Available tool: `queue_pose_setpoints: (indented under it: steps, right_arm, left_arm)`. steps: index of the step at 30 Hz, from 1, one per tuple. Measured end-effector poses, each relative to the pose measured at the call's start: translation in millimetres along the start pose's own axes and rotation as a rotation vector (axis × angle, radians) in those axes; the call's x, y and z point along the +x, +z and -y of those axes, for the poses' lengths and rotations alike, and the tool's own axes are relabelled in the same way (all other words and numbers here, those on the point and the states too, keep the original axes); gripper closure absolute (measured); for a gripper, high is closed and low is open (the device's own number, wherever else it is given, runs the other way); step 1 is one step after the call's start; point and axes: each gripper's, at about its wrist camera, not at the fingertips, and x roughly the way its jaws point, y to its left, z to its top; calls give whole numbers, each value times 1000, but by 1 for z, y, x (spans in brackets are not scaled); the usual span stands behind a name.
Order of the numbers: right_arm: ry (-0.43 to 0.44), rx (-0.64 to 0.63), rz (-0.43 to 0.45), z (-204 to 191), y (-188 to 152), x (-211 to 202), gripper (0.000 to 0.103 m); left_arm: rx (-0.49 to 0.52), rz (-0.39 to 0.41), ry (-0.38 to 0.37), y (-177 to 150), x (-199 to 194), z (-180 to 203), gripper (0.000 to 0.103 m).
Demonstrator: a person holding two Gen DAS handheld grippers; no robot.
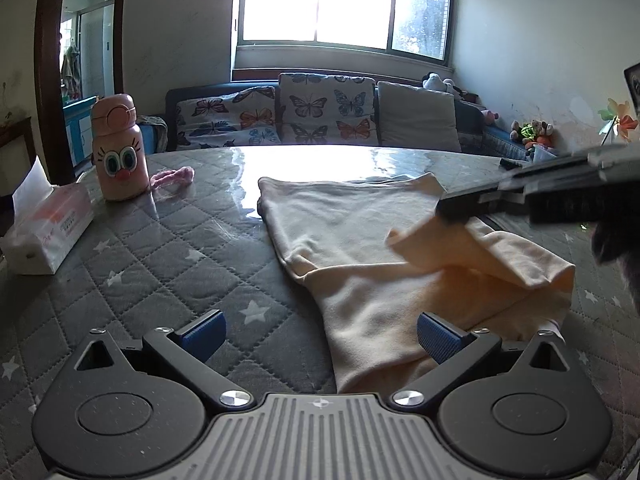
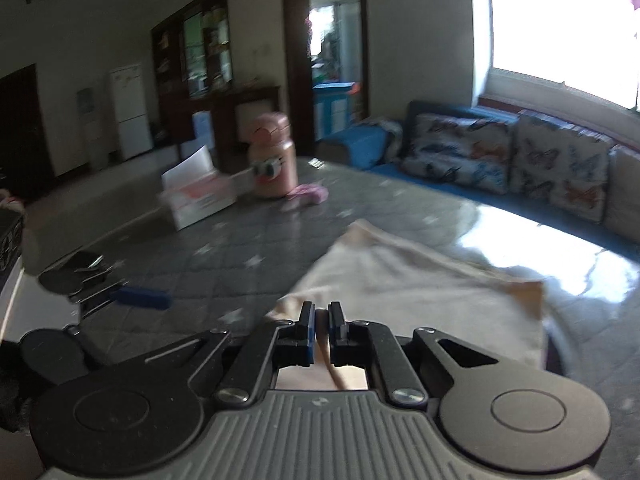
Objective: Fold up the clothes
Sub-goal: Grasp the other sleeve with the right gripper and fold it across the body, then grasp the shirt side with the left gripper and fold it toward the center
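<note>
A cream garment (image 1: 360,240) lies on the grey quilted, star-patterned table cover (image 1: 160,264). My left gripper (image 1: 320,336) hovers low over its near edge, jaws wide open, nothing between the blue pads (image 1: 438,338). From the right, my right gripper (image 1: 452,210) reaches in, shut on a corner of the garment and lifting it over the rest as a fold. In the right wrist view the right gripper (image 2: 320,316) is shut with a strip of the cream garment (image 2: 420,292) pinched between its pads. The left gripper (image 2: 140,298) shows at the left of that blurred view.
A pink cartoon-face bottle (image 1: 118,152), a tissue box (image 1: 48,232) and a pink hair band (image 1: 174,178) stand at the table's far left. Behind the table runs a sofa with butterfly cushions (image 1: 320,114) under a bright window. Toys (image 1: 534,132) sit at the far right.
</note>
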Motion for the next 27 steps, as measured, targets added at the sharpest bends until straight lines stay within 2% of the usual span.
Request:
queue_pose_setpoints:
  steps: [4, 9, 14, 19, 21, 27]
  right_arm:
    - [24, 8, -7, 1, -6, -7, 94]
    - [-46, 18, -33, 28, -20, -30, 91]
    - [-142, 70, -101, 62, -52, -47, 89]
    - [-175, 106, -141, 80, -80, -57, 83]
    - [-178, 107, -135, 83, -88, -62, 78]
    - [-171, 135, -85, 91, -88, -72, 67]
  left_arm:
    - [2, -2, 8, 2, 1, 2, 0]
    - [15, 12, -13, 8, 4, 12, 5]
    - [60, -22, -61, 10, 17, 31, 34]
    - [104, -79, -96, 11, 35, 50, 44]
    - [114, -98, -95, 11, 39, 54, 52]
    - [117, -125, -102, 10, 45, 59, 88]
